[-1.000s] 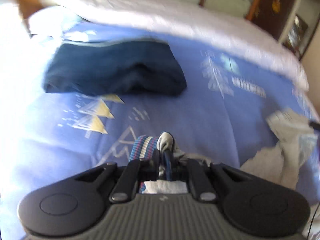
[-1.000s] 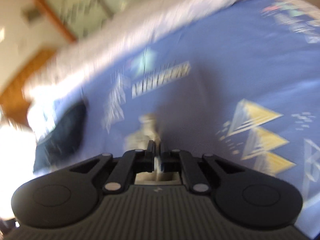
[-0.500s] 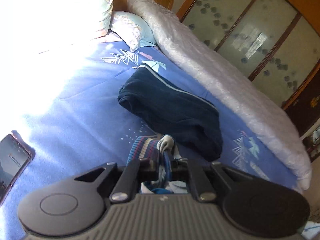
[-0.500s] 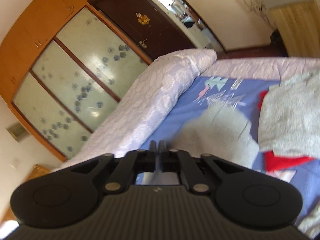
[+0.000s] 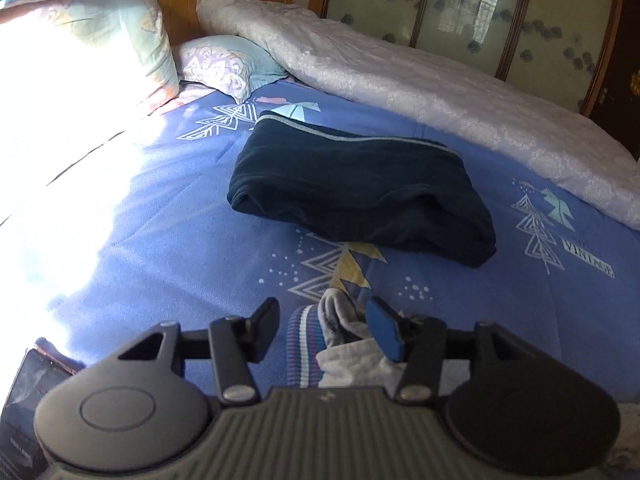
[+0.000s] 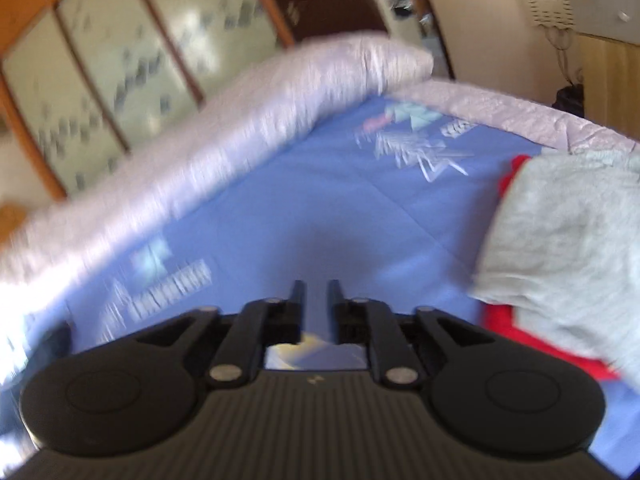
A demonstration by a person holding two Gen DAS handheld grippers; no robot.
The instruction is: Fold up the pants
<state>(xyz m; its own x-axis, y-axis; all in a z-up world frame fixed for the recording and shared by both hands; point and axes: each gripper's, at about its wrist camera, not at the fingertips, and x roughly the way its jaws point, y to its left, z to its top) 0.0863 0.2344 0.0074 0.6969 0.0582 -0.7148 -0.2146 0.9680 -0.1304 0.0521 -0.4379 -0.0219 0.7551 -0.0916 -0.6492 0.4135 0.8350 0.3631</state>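
Note:
A grey garment with a striped blue-and-pink waistband (image 5: pixel 308 340) lies bunched on the blue bedspread (image 5: pixel 180 216), right under my left gripper (image 5: pixel 324 324). Its jaws are opening; the cloth sits between them and the pads no longer press it. Beyond it rests a folded dark navy garment (image 5: pixel 360 188). In the right wrist view my right gripper (image 6: pixel 316 300) hovers over bare bedspread (image 6: pixel 320 200), its jaws opening with nothing between them. A grey garment (image 6: pixel 560 232) lies over something red (image 6: pixel 504 320) at the right.
A rolled white quilt (image 5: pixel 440 80) runs along the far side of the bed before glass-panelled wardrobe doors (image 5: pixel 460 4). Pillows (image 5: pixel 224 64) lean on the wooden headboard. A phone (image 5: pixel 24 400) lies at the near left. A wooden cabinet (image 6: pixel 608 40) stands beyond the bed's foot.
My left gripper has let go of the striped grey garment, which now lies loose between its jaws. The right gripper released grey cloth, swung right over bare bedspread and parted its jaws.

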